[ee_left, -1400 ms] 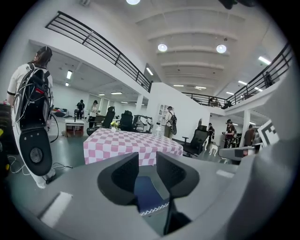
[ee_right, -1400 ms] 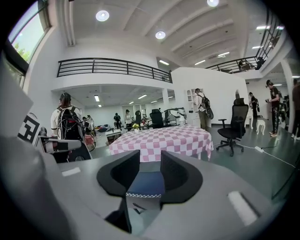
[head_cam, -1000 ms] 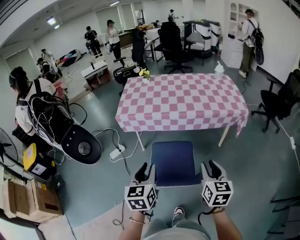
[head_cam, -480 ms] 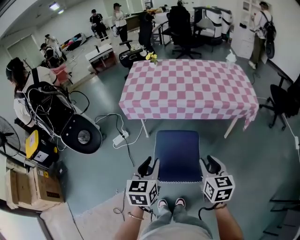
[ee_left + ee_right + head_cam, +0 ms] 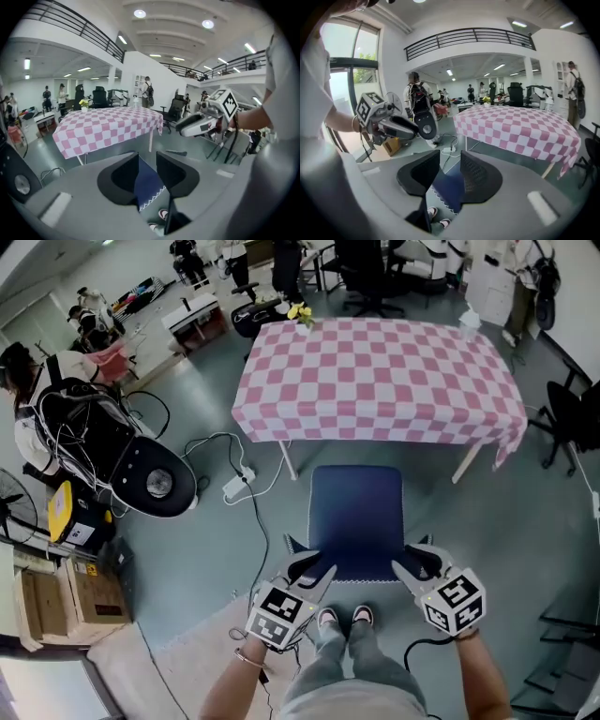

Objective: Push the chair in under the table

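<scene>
Both my tongs half open, clamping nothing — left gripper and right gripper at the chair's near corners. Chair stands just short of the table's near edge. Risk: uneven push — chair skews into a table leg.

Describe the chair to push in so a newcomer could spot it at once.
Find the table with the pink-and-white checked cloth mid-room. The chair stands at its near long side, just ahead of the left gripper and right gripper. It alone has a dark blue seat; the office chairs nearby are black.
</scene>
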Available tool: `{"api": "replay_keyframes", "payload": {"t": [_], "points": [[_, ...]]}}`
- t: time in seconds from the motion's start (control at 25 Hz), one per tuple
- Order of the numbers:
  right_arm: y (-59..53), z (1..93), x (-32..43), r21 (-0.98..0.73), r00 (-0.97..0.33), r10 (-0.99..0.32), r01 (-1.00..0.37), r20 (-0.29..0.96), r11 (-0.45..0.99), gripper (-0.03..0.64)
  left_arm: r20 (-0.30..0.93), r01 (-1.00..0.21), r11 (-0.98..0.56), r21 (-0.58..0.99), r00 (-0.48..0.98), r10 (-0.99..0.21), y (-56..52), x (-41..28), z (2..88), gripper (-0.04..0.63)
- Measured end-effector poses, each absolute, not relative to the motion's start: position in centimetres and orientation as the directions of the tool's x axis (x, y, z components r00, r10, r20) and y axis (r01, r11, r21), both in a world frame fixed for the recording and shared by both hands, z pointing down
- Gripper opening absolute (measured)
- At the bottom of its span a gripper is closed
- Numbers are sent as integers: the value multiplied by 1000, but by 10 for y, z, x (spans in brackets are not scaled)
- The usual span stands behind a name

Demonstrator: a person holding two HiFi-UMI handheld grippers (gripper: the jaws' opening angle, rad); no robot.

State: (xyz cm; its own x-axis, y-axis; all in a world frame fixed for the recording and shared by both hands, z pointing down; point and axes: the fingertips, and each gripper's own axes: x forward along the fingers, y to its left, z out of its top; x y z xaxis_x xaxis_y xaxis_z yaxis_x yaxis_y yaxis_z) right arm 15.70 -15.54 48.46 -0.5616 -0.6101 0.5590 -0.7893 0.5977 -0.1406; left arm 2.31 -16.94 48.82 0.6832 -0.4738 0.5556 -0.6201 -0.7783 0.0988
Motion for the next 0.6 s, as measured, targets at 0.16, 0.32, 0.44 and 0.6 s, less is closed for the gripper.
{"api": "replay_keyframes", "payload": {"t": [0.16,0.32,0.44,0.6], "points": [[-133,506,137,-89,-607,-442,-648,661,756,124,645,-419,-907,44,705,-294,-146,40,509,133],[-111,529,135,-61,-577,-292,-514,763,856,124,760,-205,-978,-36,630,-160,-127,38,535,137],[-103,547,146,-31,-507,-229,-453,831,891,124,815,-117,-990,-79,564,-132,-127,31,549,137],[-99,568,161,28,-392,-181,-365,902,931,124,867,-50,-992,-115,483,-124,-128,21,567,143]]}}
